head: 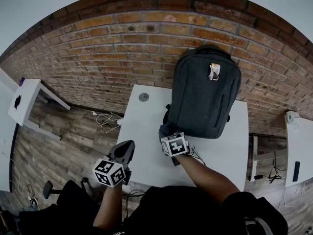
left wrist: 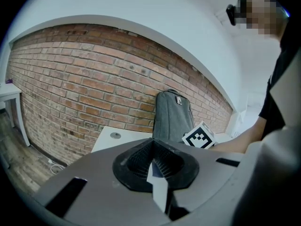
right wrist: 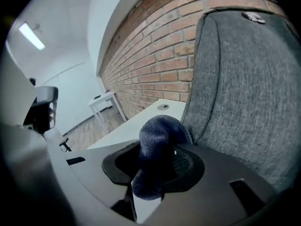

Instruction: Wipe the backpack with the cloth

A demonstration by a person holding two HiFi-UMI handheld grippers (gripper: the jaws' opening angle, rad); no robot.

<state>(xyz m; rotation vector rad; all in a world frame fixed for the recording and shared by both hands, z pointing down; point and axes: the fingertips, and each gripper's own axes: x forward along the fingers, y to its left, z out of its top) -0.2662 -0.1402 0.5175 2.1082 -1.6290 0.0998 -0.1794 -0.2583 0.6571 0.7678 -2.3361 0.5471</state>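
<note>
A dark grey backpack [head: 205, 94] stands on the white table [head: 142, 146] and leans against the brick wall. My right gripper [head: 167, 132] is shut on a bunched dark blue cloth [head: 165, 129], held at the backpack's lower left corner. In the right gripper view the cloth [right wrist: 157, 140] bulges out of the jaws right beside the backpack's grey fabric [right wrist: 244, 88]. My left gripper [head: 123, 153] hovers over the table's front left edge, shut with nothing in it. The left gripper view looks past the gripper [left wrist: 153, 166] to the backpack [left wrist: 171, 117] farther off.
A round cable grommet [head: 144, 97] sits in the table near the wall. A small white side table [head: 24, 99] stands far left, and another white surface [head: 298, 146] far right. White cables [head: 105, 120] lie on the wooden floor left of the table.
</note>
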